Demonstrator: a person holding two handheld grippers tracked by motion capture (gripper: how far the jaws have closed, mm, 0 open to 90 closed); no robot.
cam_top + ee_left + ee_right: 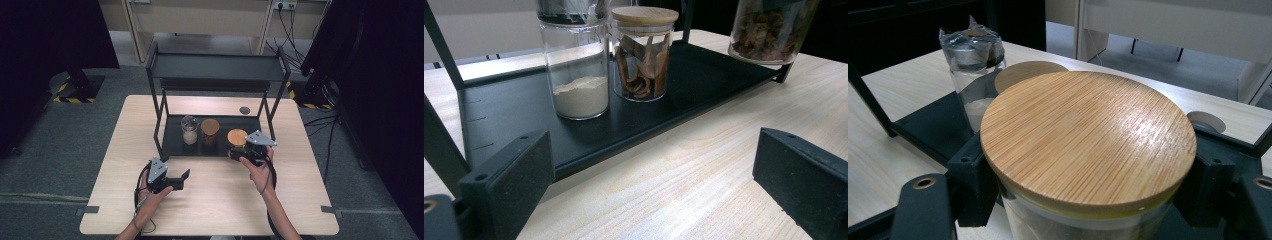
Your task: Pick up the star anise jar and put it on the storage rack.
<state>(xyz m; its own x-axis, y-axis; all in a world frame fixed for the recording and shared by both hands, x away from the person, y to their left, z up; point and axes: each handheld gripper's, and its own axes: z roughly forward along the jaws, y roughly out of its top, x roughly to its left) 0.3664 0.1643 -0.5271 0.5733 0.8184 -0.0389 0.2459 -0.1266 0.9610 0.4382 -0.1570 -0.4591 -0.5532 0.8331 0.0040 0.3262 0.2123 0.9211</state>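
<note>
Three jars stand in a row on the lower tray (172,142) of a black shelf rack. At the left is a foil-topped glass jar of white powder (189,131) (576,75), and in the middle a bamboo-lidded jar of cinnamon sticks (210,131) (643,52). My right gripper (240,149) (1090,175) is shut on the third jar (237,137) (1088,140) at the tray's right front, one jaw on each side below its bamboo lid. That jar (769,30) holds brown pieces and seems slightly off the tray. My left gripper (181,180) (654,175) is open over the table before the tray, with nothing between its jaws.
The rack's upper shelf (215,67) overhangs the jars, with thin black posts at the corners. Behind the rack a round cable grommet (244,110) sits in the wooden table (225,205). Dark screens and floor cables flank the table.
</note>
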